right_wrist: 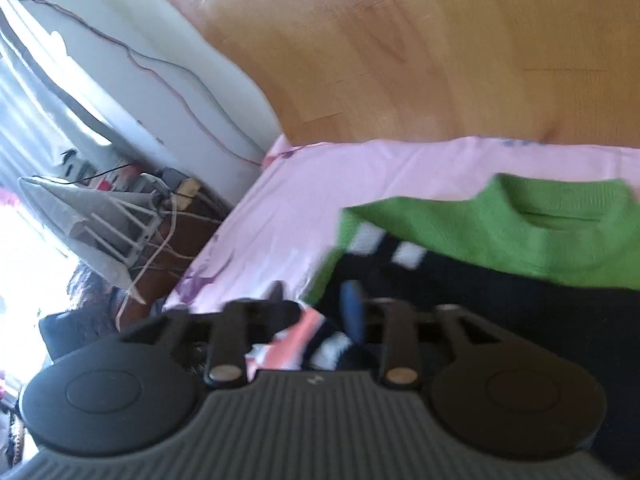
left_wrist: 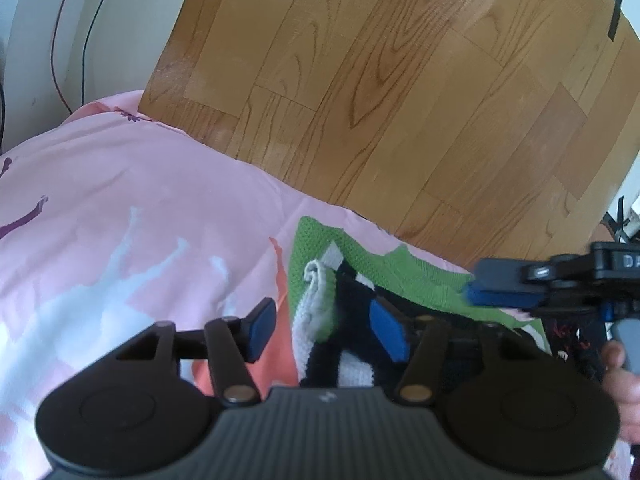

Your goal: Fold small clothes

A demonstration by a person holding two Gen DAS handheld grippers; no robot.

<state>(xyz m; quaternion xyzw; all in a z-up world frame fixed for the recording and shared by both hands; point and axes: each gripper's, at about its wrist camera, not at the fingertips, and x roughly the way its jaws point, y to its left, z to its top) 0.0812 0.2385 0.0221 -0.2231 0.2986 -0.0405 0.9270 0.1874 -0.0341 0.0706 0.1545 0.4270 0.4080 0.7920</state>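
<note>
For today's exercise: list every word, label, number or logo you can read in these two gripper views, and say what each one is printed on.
"DA": pale letters on the right gripper body, at the left wrist view's right edge; the rest is cut off.
Small pale logo mark on the left gripper ribbed housing: a sign, not readable letters.
The same mark on the right gripper housing in its own view: too blurred to read.
Sweater and pink sheet: pictures only.

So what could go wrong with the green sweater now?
The sweater lies close to the edge of the pink sheet, with the wooden floor right below, so a careless tug might drag it off. The left gripper has its jaws open around bunched black-and-white knit, so it might pinch several layers and spoil the fold.
</note>
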